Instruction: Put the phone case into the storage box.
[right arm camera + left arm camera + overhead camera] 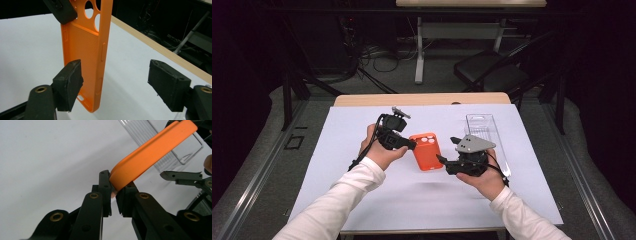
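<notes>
An orange phone case with round camera holes is held up off the white table cover. My left gripper is shut on its left edge; in the left gripper view the pads pinch one rounded corner of the case. My right gripper is at the case's right edge, jaws apart. In the right gripper view the case stands between the pads, close to the left pad and well away from the right one, with the left gripper's jaw clamped on its top.
A clear plastic package lies on the white cover to the right, just beyond my right hand. The table's wooden far edge runs behind. A folding chair and a desk frame stand on the floor beyond.
</notes>
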